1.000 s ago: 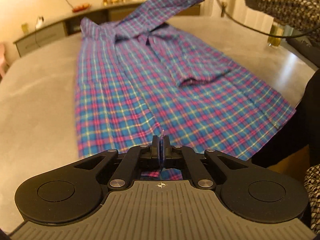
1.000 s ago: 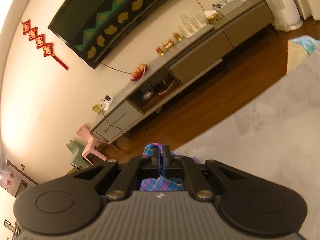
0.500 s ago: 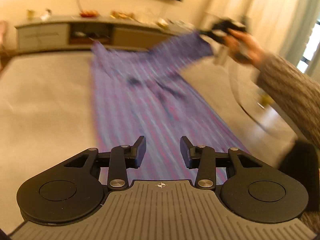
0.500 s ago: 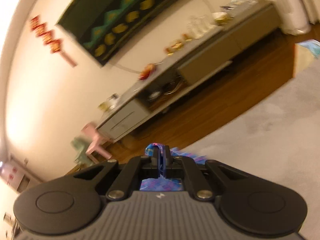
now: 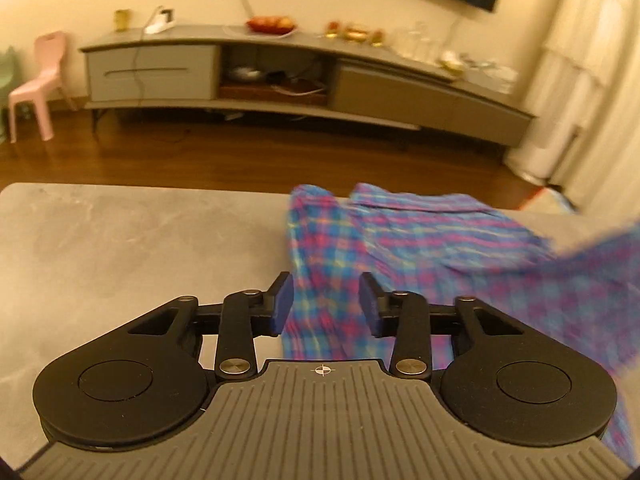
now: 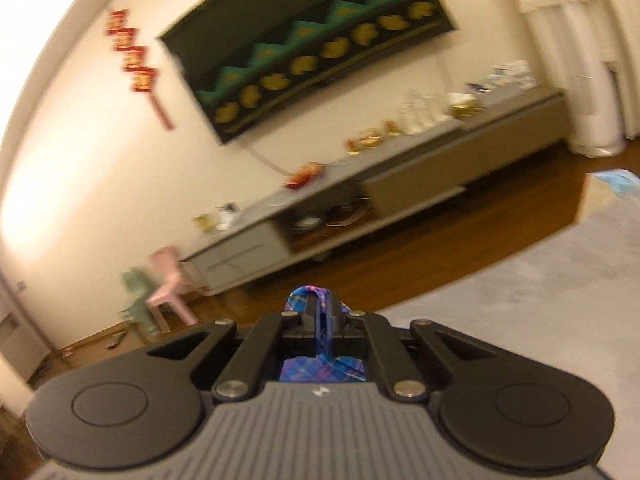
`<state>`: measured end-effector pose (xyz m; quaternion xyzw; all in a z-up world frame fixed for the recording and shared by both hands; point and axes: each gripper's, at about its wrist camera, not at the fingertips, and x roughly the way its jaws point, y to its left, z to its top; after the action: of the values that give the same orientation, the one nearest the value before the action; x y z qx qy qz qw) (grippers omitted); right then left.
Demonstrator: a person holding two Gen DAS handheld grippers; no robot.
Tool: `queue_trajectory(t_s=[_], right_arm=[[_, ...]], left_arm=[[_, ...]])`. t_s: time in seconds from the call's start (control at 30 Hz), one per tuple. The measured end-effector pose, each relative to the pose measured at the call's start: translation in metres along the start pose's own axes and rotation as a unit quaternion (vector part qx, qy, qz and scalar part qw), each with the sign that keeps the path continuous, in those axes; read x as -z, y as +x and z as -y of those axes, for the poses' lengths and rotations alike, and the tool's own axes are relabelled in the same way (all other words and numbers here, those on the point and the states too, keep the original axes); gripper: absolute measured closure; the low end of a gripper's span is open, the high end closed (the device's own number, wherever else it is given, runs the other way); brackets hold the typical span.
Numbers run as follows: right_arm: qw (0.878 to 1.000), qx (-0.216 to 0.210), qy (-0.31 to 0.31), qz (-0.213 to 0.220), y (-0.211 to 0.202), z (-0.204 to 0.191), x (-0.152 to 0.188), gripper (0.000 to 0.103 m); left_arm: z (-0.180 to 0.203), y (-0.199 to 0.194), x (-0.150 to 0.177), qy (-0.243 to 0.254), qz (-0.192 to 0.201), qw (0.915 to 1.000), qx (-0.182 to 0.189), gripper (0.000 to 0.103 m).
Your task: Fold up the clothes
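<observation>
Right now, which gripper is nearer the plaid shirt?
Right. The right gripper is shut on a fold of the shirt, touching it. The left gripper is open over the shirt's near part, holding nothing.

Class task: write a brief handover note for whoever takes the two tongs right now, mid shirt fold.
Left tongs: open, empty, over the plaid shirt.
Right tongs: shut on a pinch of the shirt, raised above the grey table.
Shirt: lying on the table, one part lifted at the right of the left view.
Done: no finished fold visible.
Left: lay the held part over, then fold the rest.
</observation>
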<state>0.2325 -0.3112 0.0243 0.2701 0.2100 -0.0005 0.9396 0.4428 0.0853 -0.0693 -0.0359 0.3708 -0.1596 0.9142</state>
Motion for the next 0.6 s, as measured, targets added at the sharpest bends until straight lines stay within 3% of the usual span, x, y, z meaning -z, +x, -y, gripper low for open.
queue_trajectory(t_s=[0.13, 0.27, 0.4, 0.5, 0.6], right_arm=[[0.999, 0.02, 0.041, 0.004, 0.007, 0.035, 0.013, 0.101], [0.998, -0.053, -0.006, -0.028, -0.004, -0.017, 0.048, 0.101], [0.989, -0.126, -0.053, -0.059, -0.014, -0.07, 0.082, 0.101], [0.976, -0.179, -0.088, -0.082, -0.022, -0.109, 0.109, 0.101], [0.959, -0.232, -0.123, -0.105, -0.03, -0.148, 0.135, 0.101]], left_arm=[[-0.005, 0.059, -0.004, 0.006, -0.032, 0.9985, -0.044, 0.076], [0.002, 0.07, -0.011, 0.044, -0.035, 0.9964, -0.064, 0.075], [-0.005, 0.05, -0.019, 0.013, -0.026, 0.9985, -0.045, 0.075], [-0.023, 0.016, -0.02, -0.038, -0.007, 0.9992, -0.004, 0.072], [-0.043, -0.012, -0.012, -0.071, -0.016, 0.9961, 0.051, 0.067]])
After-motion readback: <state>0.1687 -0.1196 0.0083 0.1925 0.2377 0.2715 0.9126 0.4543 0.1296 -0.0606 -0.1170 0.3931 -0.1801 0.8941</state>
